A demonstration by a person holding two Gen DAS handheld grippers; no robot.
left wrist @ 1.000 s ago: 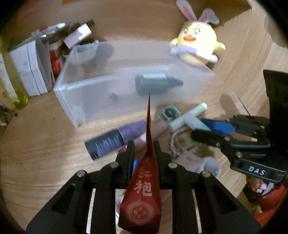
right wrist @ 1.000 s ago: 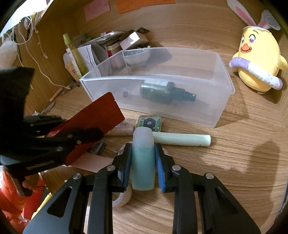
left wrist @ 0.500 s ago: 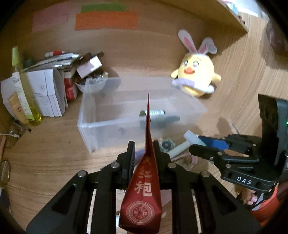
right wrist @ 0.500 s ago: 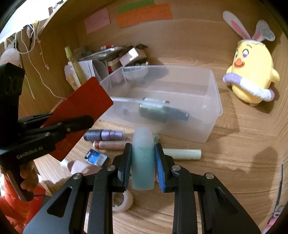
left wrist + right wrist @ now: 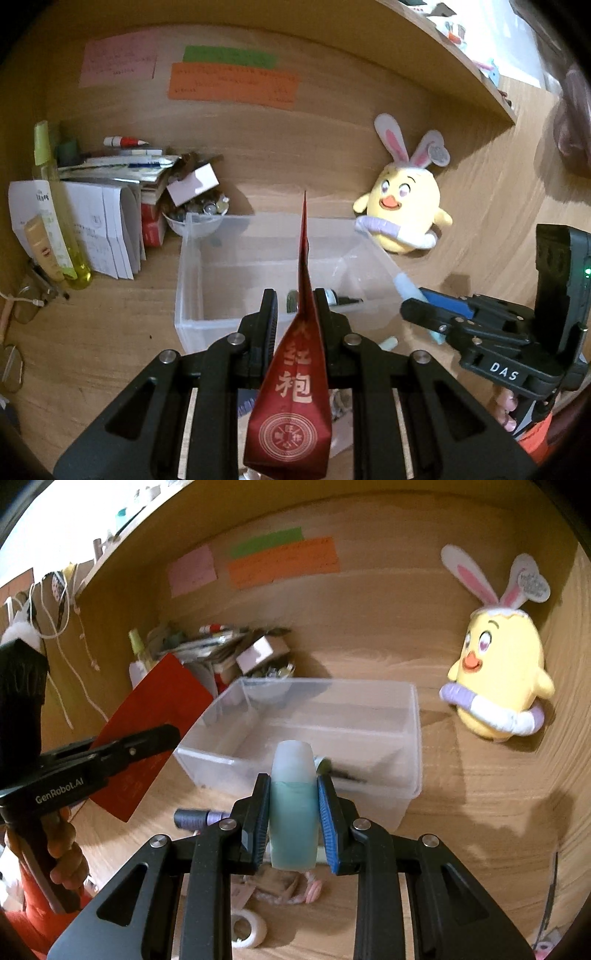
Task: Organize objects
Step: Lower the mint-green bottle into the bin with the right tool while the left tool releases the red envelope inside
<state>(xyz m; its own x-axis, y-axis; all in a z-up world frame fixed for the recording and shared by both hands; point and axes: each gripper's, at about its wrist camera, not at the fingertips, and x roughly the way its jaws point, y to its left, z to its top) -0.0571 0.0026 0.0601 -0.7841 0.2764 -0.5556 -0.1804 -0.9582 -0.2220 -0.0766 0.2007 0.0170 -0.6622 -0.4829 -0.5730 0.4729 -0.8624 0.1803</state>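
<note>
Wood-grain desk (image 5: 110, 332) and wooden back wall fill both wrist views, with 3 paper notes, pink (image 5: 118, 57), green (image 5: 229, 56) and orange (image 5: 232, 85), stuck to the wall. At far left I see a tall yellow-green bottle (image 5: 59, 218) standing beside folded white papers (image 5: 107, 229), with a heap of pens and small boxes (image 5: 147, 162) piled behind them.

My left gripper (image 5: 295, 306) is clamped on a flat red foil packet with gold Chinese characters (image 5: 295, 387); the packet stands edge-on between the narrow jaws, its tip pointing toward the wall. In the right wrist view the same packet shows its broad red face at left, held above the desk by a hand (image 5: 62, 856) on the gripper's handle.

Centre frame sits a clear rectangular plastic bin (image 5: 192, 295), open on top, with a dark bottle (image 5: 343, 300) lying on its floor. In front of the bin, on the desk, lie a purple-and-black tube (image 5: 199, 816), a roll of white tape (image 5: 251, 928) and a few small items I cannot make out.

My right gripper (image 5: 293, 812), with blue pads, is closed on a pale teal translucent bottle with a frosted cap (image 5: 293, 797), held upright just in front of the bin's near wall.

At right a yellow plush chick with pink-lined rabbit ears (image 5: 498, 686) leans against the wall, apart from the bin.
</note>
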